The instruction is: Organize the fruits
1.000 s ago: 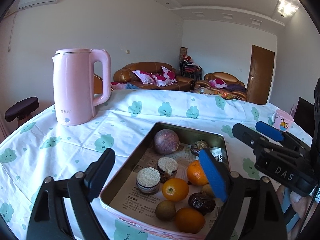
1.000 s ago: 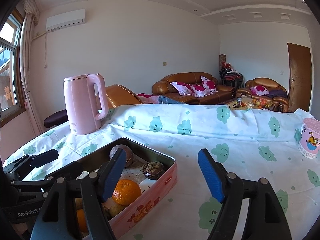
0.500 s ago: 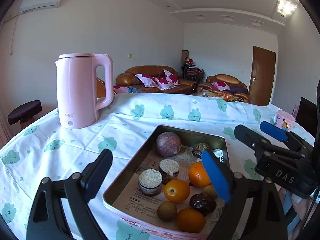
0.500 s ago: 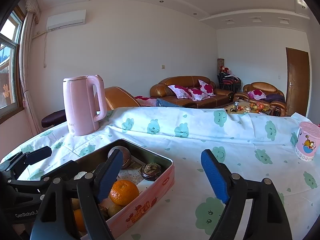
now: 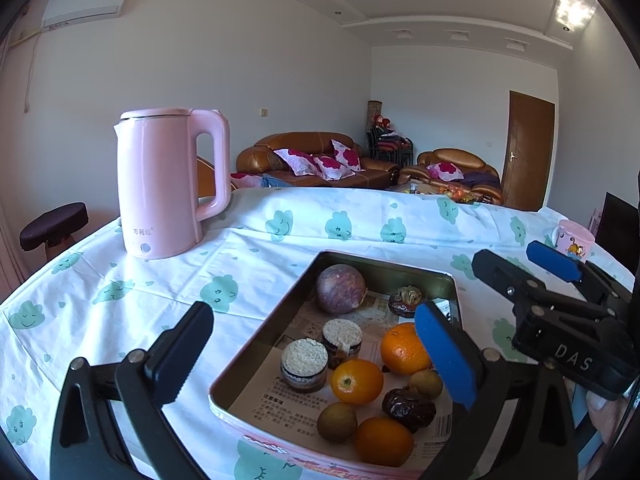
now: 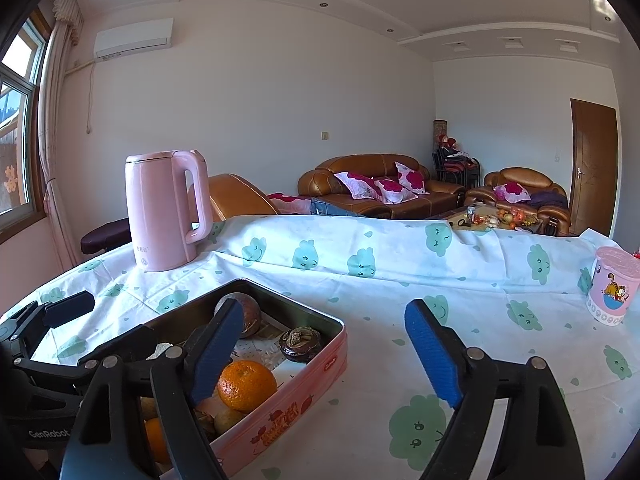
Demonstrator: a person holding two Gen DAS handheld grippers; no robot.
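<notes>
Both tools over tin, nothing gripped.
L tool (image 5: 312, 354) jaws wide apart above tin (image 5: 256, 354) w/ oranges (image 5: 357, 382), passion fruit (image 5: 341, 289), kiwis (image 5: 337, 421). R tool (image 6: 324, 354) also spread, empty, straddling tin's right wall. Tin sits on surface (image 6: 400, 280); pink kettle (image 5: 160, 184) far left, cup (image 6: 610, 292) right.

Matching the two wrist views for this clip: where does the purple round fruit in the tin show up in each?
Left wrist: the purple fruit sits in the tin's far left corner, just right of picture centre.
Right wrist: the purple fruit is left of centre, in the tin's far corner, partly hidden by a blue pad.
Shared landmark: the pink kettle, beyond the tin to the left.
</notes>
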